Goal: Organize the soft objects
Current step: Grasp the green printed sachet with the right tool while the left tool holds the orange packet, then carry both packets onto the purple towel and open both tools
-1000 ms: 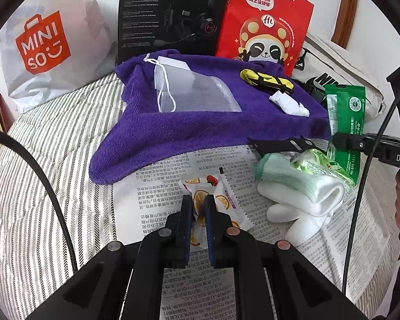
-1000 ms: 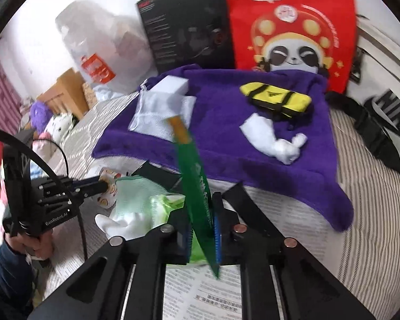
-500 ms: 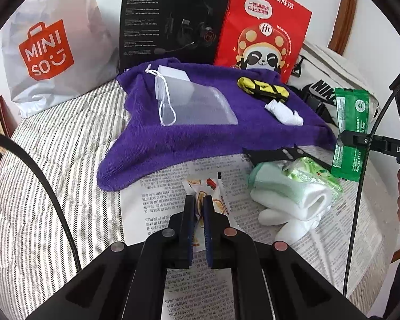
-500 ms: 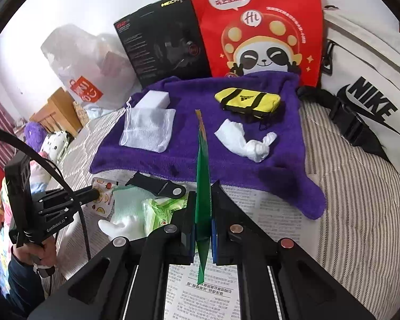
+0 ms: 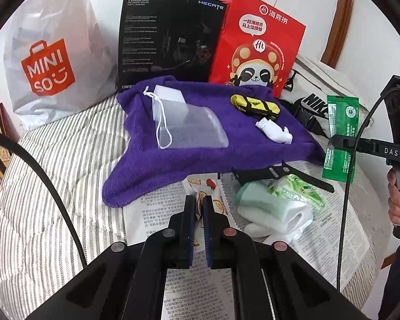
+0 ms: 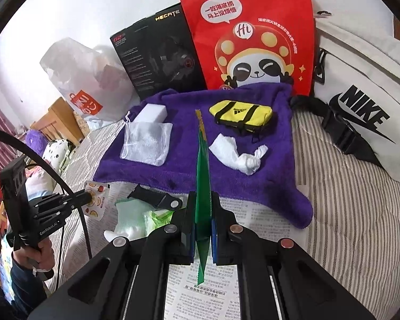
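A purple towel [image 5: 200, 154] [image 6: 253, 181] lies on the bed and holds a mesh drawstring bag [image 5: 184, 125] [image 6: 146, 144], a yellow pouch [image 5: 254, 104] [image 6: 241, 114] and a white knotted cloth [image 5: 273, 132] [image 6: 240, 156]. My left gripper [image 5: 197, 202] [image 6: 89, 198] is shut on a fruit-print sachet [image 5: 208, 186] [image 6: 94, 196], lifted over the newspaper. My right gripper [image 6: 202, 200] [image 5: 333, 142] is shut on a green packet [image 6: 202, 186] [image 5: 340, 138], held on edge above the newspaper.
On the newspaper [image 5: 152, 213] lie rolled green-white socks [image 5: 274, 213], a green wipes pack [image 5: 296, 189] and a black strap [image 5: 266, 173]. Behind the towel stand a red panda bag [image 5: 256, 45], a black box [image 5: 168, 40], a Miniso bag [image 5: 50, 61] and a white Nike bag [image 6: 360, 106].
Both grippers have risen and pulled back. The fruit sachet has come up off the newspaper in the left one. The green packet has turned more upright in the right one.
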Demonstrator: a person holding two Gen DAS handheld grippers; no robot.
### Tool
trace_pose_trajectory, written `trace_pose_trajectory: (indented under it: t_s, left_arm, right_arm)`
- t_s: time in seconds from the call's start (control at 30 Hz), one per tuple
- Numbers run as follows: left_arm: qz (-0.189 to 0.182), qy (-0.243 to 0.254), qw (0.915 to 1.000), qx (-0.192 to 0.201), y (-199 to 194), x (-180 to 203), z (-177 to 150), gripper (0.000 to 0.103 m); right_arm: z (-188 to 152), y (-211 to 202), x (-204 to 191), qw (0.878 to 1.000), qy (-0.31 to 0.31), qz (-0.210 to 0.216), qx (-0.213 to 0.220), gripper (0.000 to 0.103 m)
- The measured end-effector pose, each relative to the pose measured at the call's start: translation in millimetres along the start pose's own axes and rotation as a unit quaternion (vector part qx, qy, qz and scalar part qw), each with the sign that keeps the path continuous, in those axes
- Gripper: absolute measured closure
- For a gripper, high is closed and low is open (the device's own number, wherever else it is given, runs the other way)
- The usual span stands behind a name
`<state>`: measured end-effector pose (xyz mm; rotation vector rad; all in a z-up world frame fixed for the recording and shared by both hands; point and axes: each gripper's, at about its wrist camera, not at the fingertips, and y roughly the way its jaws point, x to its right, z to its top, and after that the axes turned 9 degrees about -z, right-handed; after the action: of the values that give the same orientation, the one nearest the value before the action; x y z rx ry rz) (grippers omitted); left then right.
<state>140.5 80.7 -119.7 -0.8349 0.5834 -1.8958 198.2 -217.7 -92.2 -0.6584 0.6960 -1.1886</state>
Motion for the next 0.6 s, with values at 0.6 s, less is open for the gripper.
trace_pose_trajectory:
  t_s: [0.6]
  left_arm:
    - [0.000,-0.001,0.9998,0.019,3.3,-9.8,46.9,0.096]
  right_arm:
    - [50.8,19.2,-14.4,1.000,-0.014,0.024,0.014,0.094]
